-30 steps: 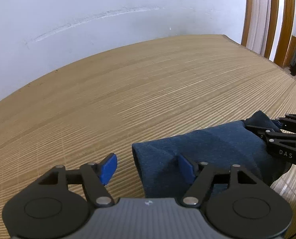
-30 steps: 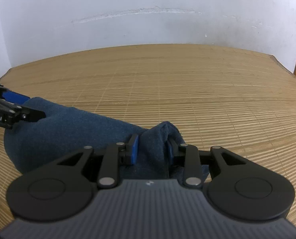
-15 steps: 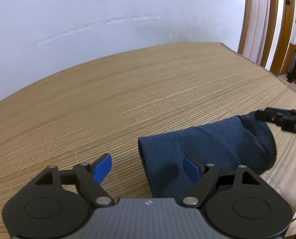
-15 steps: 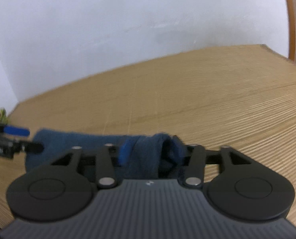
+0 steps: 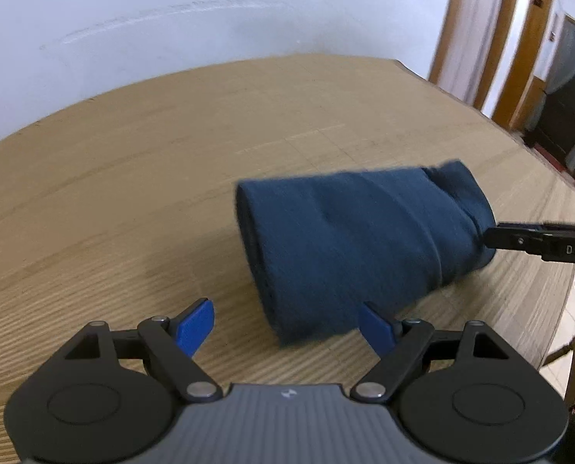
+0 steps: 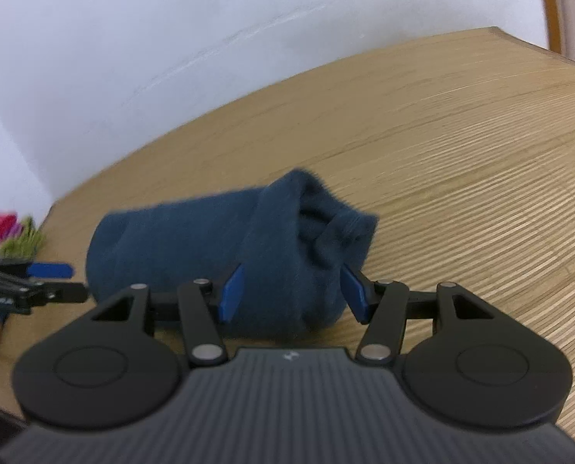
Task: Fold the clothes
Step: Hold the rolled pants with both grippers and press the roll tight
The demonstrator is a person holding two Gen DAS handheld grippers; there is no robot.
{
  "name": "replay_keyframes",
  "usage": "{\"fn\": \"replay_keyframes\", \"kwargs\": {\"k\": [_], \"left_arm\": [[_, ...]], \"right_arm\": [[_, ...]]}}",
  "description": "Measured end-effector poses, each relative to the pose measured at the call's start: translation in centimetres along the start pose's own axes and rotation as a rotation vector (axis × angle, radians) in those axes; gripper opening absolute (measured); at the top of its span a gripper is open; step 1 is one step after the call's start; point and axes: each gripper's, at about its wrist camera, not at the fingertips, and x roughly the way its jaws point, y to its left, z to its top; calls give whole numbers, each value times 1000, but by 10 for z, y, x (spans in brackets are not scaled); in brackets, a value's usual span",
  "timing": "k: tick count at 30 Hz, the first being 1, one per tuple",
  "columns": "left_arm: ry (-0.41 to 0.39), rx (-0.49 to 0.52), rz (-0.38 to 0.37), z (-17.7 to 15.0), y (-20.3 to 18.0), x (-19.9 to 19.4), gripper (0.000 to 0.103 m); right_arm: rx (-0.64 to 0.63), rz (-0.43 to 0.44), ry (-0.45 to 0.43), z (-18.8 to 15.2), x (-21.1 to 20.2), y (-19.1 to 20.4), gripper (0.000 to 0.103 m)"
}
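- Between the blue pads of the right gripper sits the bunched end of the folded navy garment; its jaws have just been opening, and the pads look clear of the cloth.
- Ahead of the left gripper, released and opening further, the other end lies just beyond the tips, nothing pinched.
- Lengthwise, the garment runs from one gripper to the other across the bamboo mat, lying on it.
- Both tools tilt downward; the right is nearer.
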Motion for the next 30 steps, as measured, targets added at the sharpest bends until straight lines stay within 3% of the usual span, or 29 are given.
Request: {"fn": "replay_keyframes", "kwargs": {"k": [5,7,8,14,20,25,30], "left_arm": [[18,-6,-26,-6,-3,22,84],[20,-8,-37,-7,-5,31,84],[19,5,-32,-9,-7,35,84],[9,39,-13,-8,-19,45,75],[23,-21,74,7,-13,52,76],[40,-112,148,24,13,60,77],[54,-201,211,41,43,69,77]], "right_arm": [[-78,-8,31,-7,7,11,58],[-89,-11,34,-10,12,11,72],[-99,-15,34,-11,15,12,74],[-187,38,72,-4,31,11,73],[-256,129,119,18,60,14,73],[-363,184,111,42,100,29,73],[-382,231,121,65,137,43,73]]}}
